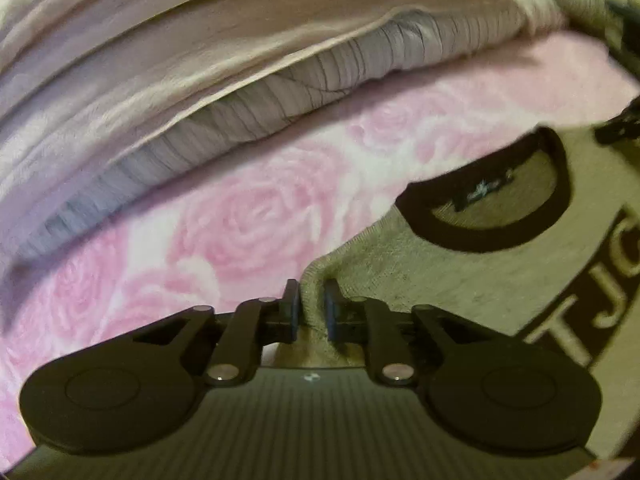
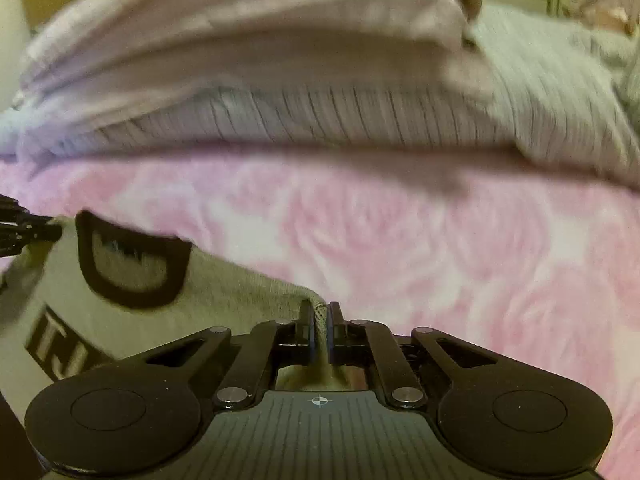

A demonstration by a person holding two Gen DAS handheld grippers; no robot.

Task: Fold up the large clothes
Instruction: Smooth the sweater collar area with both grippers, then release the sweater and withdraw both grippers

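A grey-beige T-shirt (image 1: 460, 276) with a black collar (image 1: 496, 236) and a black lettered band lies on a pink rose-patterned blanket (image 1: 240, 216). My left gripper (image 1: 312, 300) is shut on the shirt's shoulder edge, with a fold of cloth pinched between its pads. In the right wrist view the same T-shirt (image 2: 224, 296) spreads to the left, its black collar (image 2: 132, 276) facing up. My right gripper (image 2: 320, 320) is shut on the opposite shoulder corner. Each gripper's tip shows at the other view's edge: the right gripper (image 1: 620, 124) and the left gripper (image 2: 24, 228).
Beyond the shirt a heap of pale beige bedding (image 1: 200, 60) and a ribbed grey cover (image 1: 320, 96) runs across the back. In the right wrist view the same ribbed cover (image 2: 360, 116) borders the pink blanket (image 2: 440, 240).
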